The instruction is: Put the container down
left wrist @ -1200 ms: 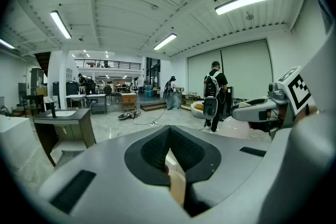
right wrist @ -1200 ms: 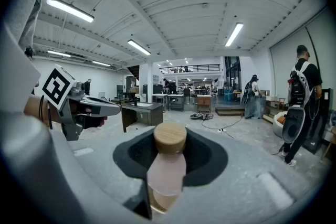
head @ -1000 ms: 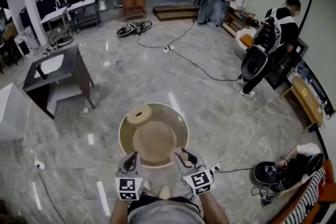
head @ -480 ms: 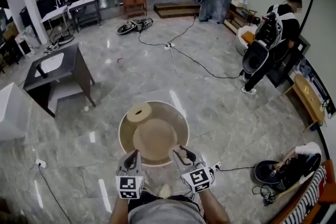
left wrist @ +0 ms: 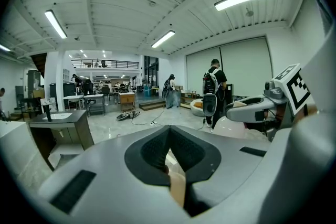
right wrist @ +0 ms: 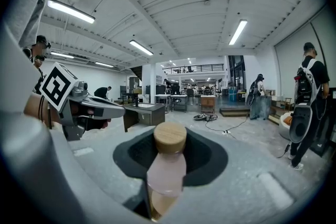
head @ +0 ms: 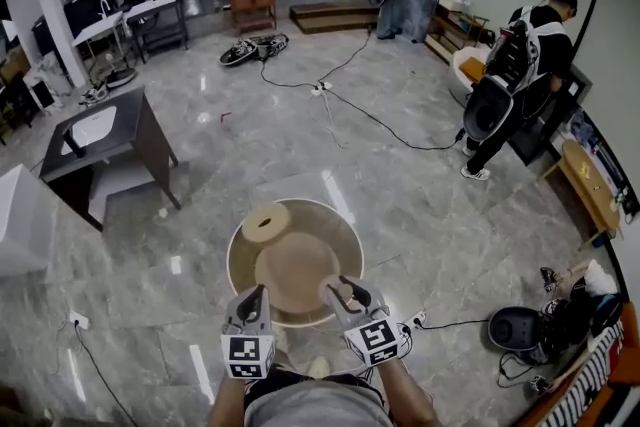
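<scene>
Two grippers in use, both closed. My left gripper point(head: 250, 303) has its jaws shut on a thin peach-coloured edge point(left wrist: 177, 189), which I judge to be the near rim of the container point(head: 350, 243). My right gripper point(head: 346, 295) clamps a pale pink neck point(right wrist: 167, 173) topped by a wooden cap point(right wrist: 169, 137). Whether that piece belongs to the container I cannot tell from these views. The container, wide and round, hangs in front of me above the grey floor point(head: 450, 235) and is not yet set down. A small wooden ring point(head: 265, 221) lies near its far-left rim. Recommendation: lower both hands together so the rim stays level and the ring does not slide. Choose the bare floor directly below, away from the cable point(head: 445, 323) at my right. Release only once the base rests flat, left jaws first, then right.
</scene>
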Demonstrator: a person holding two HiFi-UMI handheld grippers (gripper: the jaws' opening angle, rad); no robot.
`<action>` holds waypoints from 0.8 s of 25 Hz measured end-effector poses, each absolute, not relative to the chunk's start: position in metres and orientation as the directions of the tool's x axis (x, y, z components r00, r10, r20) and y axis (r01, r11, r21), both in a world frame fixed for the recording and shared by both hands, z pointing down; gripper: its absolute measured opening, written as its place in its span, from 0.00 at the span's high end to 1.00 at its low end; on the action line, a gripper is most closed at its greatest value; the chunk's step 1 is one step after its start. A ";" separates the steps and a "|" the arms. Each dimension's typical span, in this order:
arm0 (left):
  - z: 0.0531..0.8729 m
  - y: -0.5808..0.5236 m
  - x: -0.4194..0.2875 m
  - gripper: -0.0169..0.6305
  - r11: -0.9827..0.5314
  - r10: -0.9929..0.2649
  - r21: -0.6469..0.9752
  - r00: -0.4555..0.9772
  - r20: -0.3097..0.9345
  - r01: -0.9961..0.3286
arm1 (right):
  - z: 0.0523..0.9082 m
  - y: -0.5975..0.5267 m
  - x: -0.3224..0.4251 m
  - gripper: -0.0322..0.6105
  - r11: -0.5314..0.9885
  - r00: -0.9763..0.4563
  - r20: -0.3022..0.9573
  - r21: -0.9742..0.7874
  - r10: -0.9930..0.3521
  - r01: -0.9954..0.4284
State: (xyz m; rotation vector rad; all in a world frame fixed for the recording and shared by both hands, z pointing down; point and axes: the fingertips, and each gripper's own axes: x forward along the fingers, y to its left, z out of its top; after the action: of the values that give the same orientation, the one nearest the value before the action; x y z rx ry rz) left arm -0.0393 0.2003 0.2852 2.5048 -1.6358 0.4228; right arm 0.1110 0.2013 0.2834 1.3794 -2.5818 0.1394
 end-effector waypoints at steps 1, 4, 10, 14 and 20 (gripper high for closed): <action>0.286 0.193 -0.041 0.95 -0.413 -0.875 -0.051 0.380 0.300 -0.909 | 0.284 0.195 0.109 0.76 0.554 -0.537 0.229 0.013 -0.812 -0.832; 0.295 0.168 -0.047 0.95 -0.431 -0.861 -0.050 0.394 0.320 -0.901 | 0.288 0.172 0.102 0.76 0.542 -0.525 0.234 0.008 -0.818 -0.840; 0.315 0.111 -0.063 0.95 -0.467 -0.831 -0.027 0.428 0.355 -0.884 | 0.308 0.120 0.084 0.76 0.514 -0.495 0.267 -0.002 -0.826 -0.858; 0.335 0.072 -0.072 0.95 -0.493 -0.806 -0.007 0.454 0.381 -0.870 | 0.325 0.083 0.073 0.76 0.486 -0.468 0.288 -0.010 -0.836 -0.874; 0.371 0.020 -0.072 0.95 -0.527 -0.771 0.016 0.486 0.413 -0.850 | 0.352 0.033 0.068 0.76 0.458 -0.439 0.314 -0.016 -0.842 -0.889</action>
State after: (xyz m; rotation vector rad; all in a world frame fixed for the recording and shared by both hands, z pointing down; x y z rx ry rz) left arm -0.0721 0.0197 0.3711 2.5134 -1.3927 0.5310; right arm 0.0678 0.0333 0.3517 1.4888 -2.4490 0.2589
